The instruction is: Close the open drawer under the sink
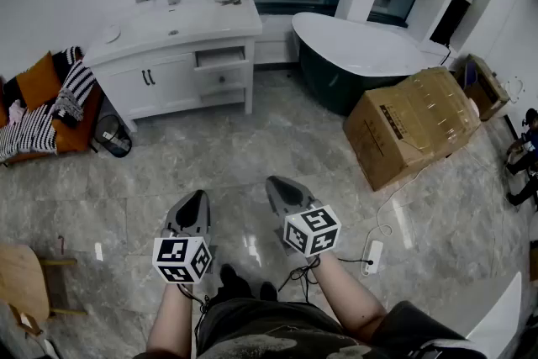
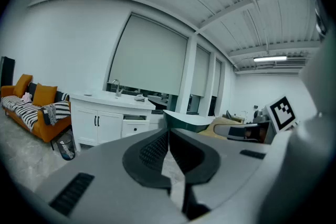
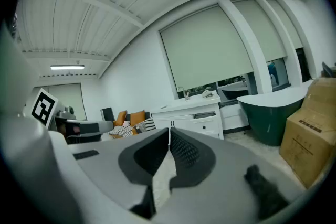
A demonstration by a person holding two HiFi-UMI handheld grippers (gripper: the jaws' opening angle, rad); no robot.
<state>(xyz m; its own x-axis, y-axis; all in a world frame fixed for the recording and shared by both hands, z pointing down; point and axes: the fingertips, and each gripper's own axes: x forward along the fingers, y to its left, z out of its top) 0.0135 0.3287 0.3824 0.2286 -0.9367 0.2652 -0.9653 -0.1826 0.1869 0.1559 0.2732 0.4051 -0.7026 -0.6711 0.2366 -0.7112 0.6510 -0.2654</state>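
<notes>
The left tool and right tool are both pressed closed, nothing between their jaws, low over the floor. The drawer stands pulled out of the white cabinet below the sink, well apart from both.

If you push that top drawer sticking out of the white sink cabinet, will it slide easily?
Probably yes: the drawer looks like a rigid white box, only partly out, so a light push should send it straight in. Pushing near its middle likely avoids skewing. The cabinet looks broad and heavy, so it shouldn't shift.
</notes>
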